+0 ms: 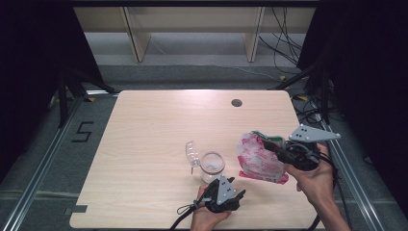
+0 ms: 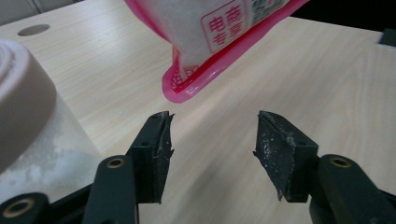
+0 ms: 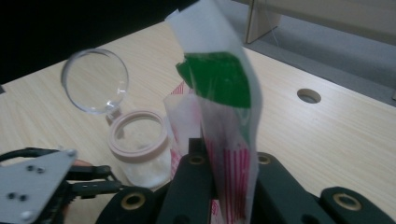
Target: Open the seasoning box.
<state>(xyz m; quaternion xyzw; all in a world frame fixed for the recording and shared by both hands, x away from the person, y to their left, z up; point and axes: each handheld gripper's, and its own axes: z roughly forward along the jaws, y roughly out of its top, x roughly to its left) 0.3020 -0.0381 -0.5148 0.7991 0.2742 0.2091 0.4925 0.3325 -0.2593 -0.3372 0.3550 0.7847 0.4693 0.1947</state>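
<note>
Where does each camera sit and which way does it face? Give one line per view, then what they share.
High view: above the person's side, looking forward and down on the table; forearms, left gripper, right gripper.
Left gripper view: rides the left gripper, jaws apart, facing the pink bag.
Right gripper view: rides the right gripper, clamped on the bag, facing the jar.
Shared: bag and jar.

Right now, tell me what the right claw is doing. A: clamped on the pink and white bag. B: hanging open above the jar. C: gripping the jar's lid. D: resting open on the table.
A: in the right gripper view the right claw has both jaws pressed against the bag, held upright beside the open jar.
</note>
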